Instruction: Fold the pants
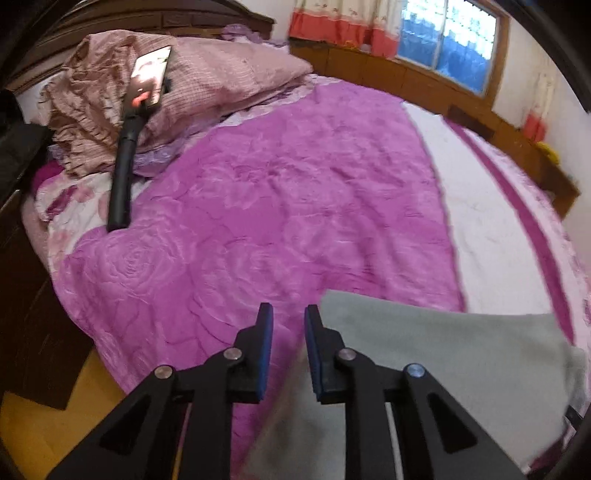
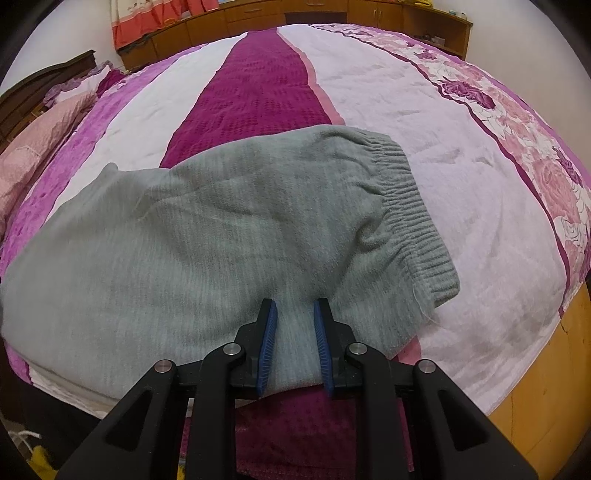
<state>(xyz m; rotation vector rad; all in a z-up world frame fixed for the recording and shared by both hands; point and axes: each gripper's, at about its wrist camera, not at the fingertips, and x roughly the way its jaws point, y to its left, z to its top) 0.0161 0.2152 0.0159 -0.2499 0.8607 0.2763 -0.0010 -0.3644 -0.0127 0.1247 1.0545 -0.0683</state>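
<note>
Grey knit pants (image 2: 229, 236) lie on the bed, folded lengthwise, with the ribbed waistband (image 2: 410, 206) at the right. My right gripper (image 2: 294, 317) is open, its blue pads either side of the pants' near edge, with fabric between them. In the left wrist view the pants (image 1: 436, 362) lie at the lower right. My left gripper (image 1: 288, 321) is open and empty, just left of the pants' edge, above the purple blanket (image 1: 280, 206).
A phone on a black selfie stick (image 1: 127, 162) lies by the pink pillows (image 1: 207, 85) at the headboard. Wooden cabinets (image 2: 317, 11) and a window (image 1: 447, 44) line the far wall. The yellow floor (image 2: 546, 384) shows past the bed's edge.
</note>
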